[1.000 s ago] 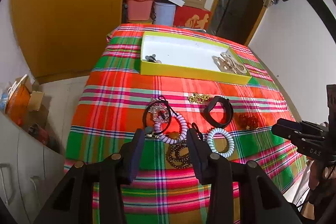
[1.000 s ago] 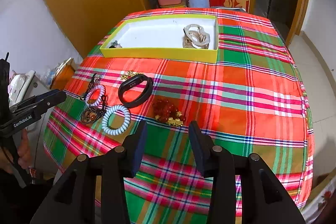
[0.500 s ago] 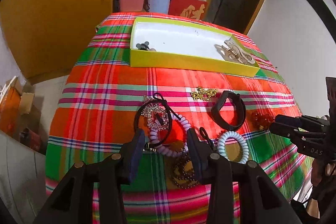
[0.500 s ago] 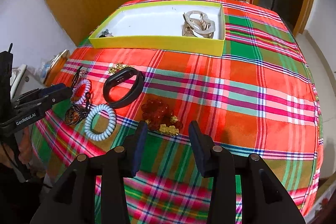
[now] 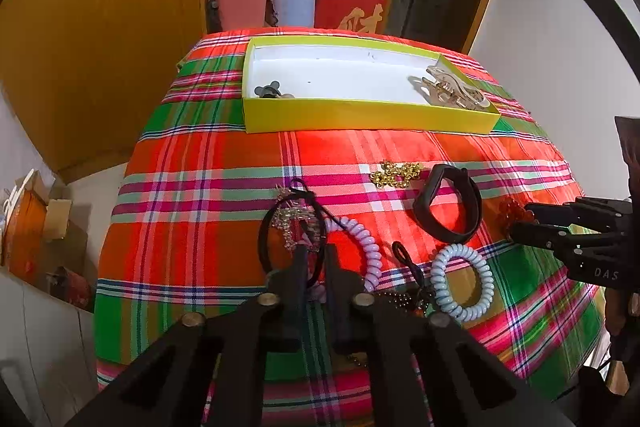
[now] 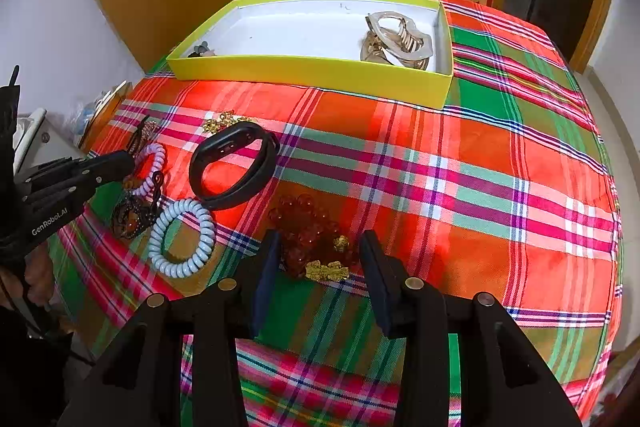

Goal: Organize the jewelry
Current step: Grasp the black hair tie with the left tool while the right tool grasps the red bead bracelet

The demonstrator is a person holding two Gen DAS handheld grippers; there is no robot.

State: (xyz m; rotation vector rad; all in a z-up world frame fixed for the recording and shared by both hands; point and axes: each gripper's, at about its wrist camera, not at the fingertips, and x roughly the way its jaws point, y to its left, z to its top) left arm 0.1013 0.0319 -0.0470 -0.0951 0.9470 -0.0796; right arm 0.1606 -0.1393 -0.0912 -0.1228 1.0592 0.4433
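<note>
At the left claw [image 5: 316, 259]: pressed almost together, apparently pinching the near arc of the black hair loop [image 5: 262, 239] between the tips. Just ahead of the tips, tangled into that loop: a rhinestone charm [image 5: 288, 219]. Touching it on the right: a lilac coil tie [image 5: 360, 239]. Risks dragging both along on the lift, owing to the crossed strands. Risks a slip too, with so thin a cord in so narrow a bite. Further right of this claw: a pale blue coil tie [image 5: 440, 263], a black wristband [image 5: 472, 203] and, beyond, a gold chain [image 5: 394, 173].

At the right claw [image 6: 318, 247]: spread wide, low over the counter [image 6: 480, 187], flanking the red bead bracelet [image 6: 308, 227] without clamping it yet. Could shove the beads aside if closed off-centre, or snag the plaid cloth if pressed too low. Could also leave the gold charm [image 6: 326, 271] outside the grip.

Far ahead of both claws, well apart from the loose pieces: the yellow tray [image 5: 360, 117], holding a hair clip [image 5: 452, 89] at its right end and a small dark piece [image 5: 268, 91] at its left. Long carry; with a weak pinch, likely to drop the load short of the rim.
</note>
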